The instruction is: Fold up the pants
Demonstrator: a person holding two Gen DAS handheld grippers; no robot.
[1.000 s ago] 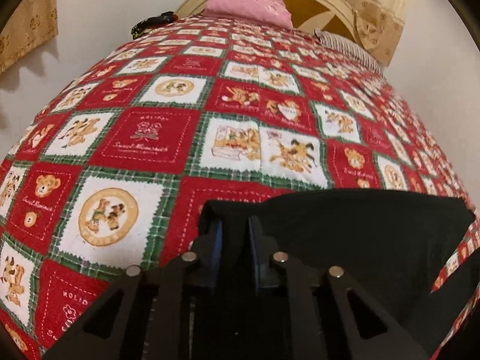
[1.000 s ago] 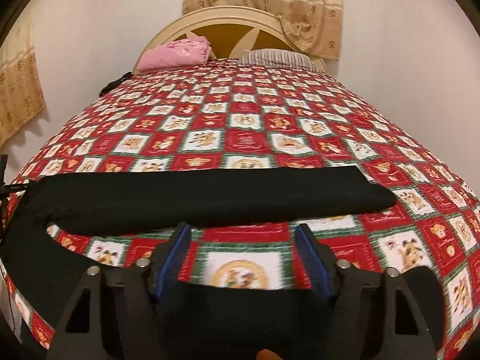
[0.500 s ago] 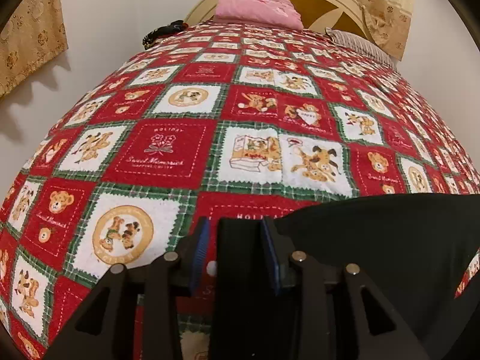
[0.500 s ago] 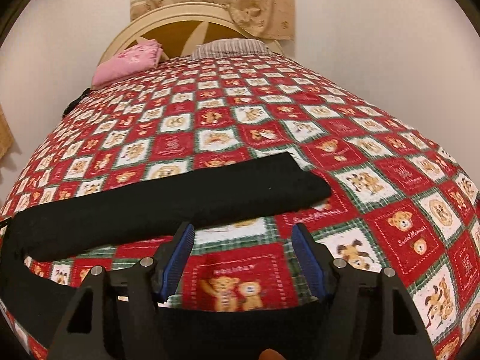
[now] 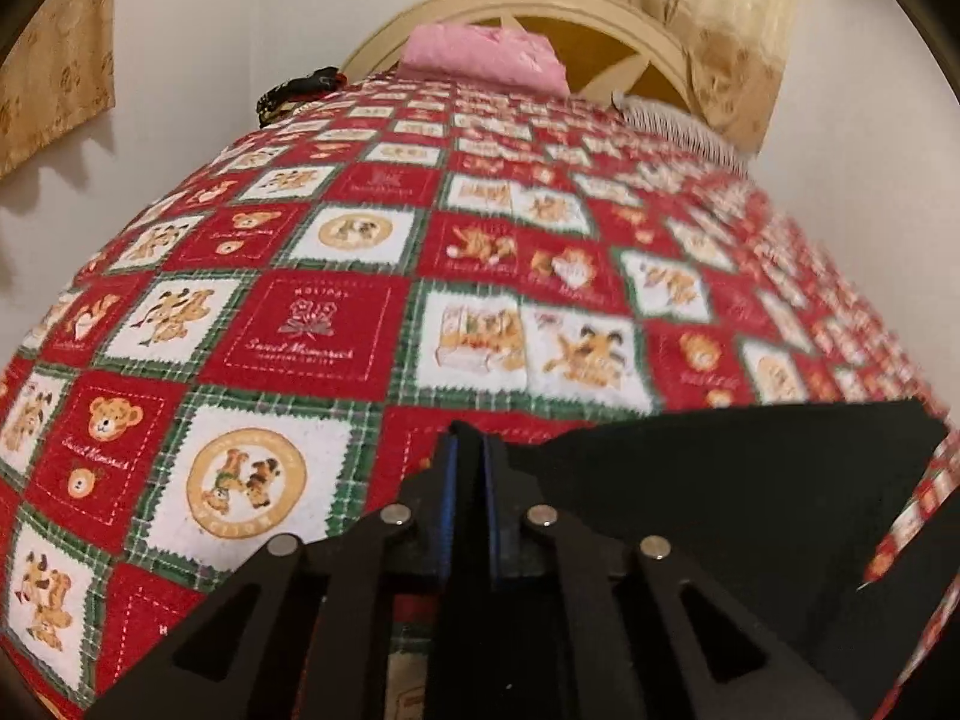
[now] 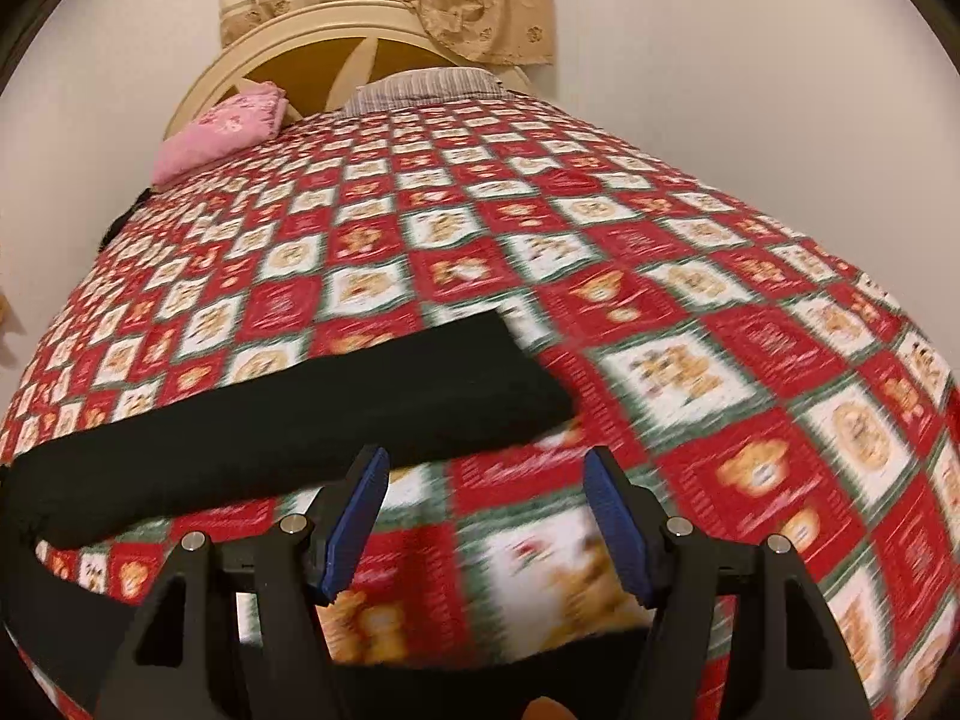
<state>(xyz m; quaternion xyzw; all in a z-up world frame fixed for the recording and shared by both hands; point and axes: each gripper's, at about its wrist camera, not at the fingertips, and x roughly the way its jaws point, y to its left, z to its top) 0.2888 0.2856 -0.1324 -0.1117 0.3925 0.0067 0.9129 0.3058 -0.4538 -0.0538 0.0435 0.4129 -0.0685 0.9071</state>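
As seen rightward, pants (image 6: 288,420) lengthwise across the quilt (image 6: 660,276).

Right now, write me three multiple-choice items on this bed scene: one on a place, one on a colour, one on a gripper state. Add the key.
1. Where is the pink folded cloth?
A. by the headboard
B. on the floor
C. on the pants

2. What colour are the pants?
A. white
B. black
C. blue

3. How do the grippers stand?
A. both open
B. left open, right shut
C. left shut on the pants, right open

Key: A, it lies against the headboard; B, a black leg crosses the quilt; C, the left gripper pinches black fabric and the right gripper gapes over quilt.
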